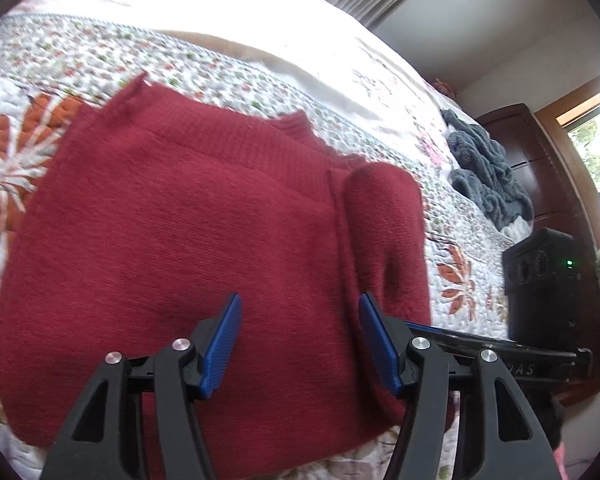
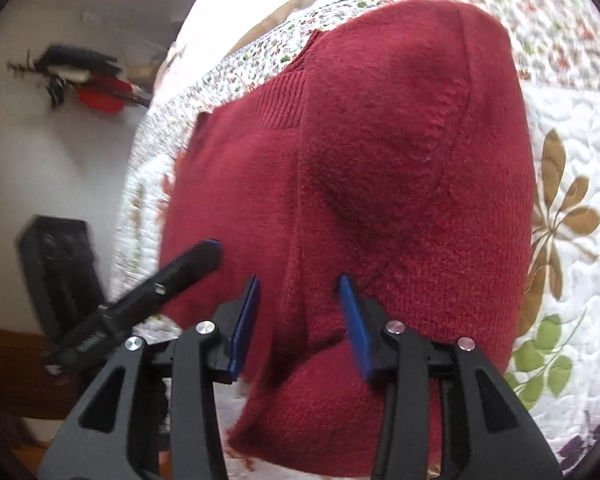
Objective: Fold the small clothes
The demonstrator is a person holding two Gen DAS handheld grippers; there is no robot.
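A dark red knitted sweater (image 1: pixel 188 240) lies flat on the floral quilt (image 1: pixel 148 56), its ribbed collar (image 1: pixel 260 148) toward the far side and one sleeve folded over the body at the right. My left gripper (image 1: pixel 300 320) hovers open just above the sweater's near part, blue pads apart, nothing between them. In the right wrist view the same sweater (image 2: pixel 380 160) fills the middle, with a folded sleeve panel on top. My right gripper (image 2: pixel 298 308) is open over the sweater's near edge, a fold of knit showing between the pads. The left gripper's finger (image 2: pixel 188 268) enters that view from the left.
A grey fluffy garment (image 1: pixel 484 172) lies on the quilt near the bed's far right edge. A black box (image 1: pixel 540 284) with a green light stands beside the bed, with a dark wooden dresser (image 1: pixel 532 152) and window behind. Items hang on the white wall (image 2: pixel 84 80).
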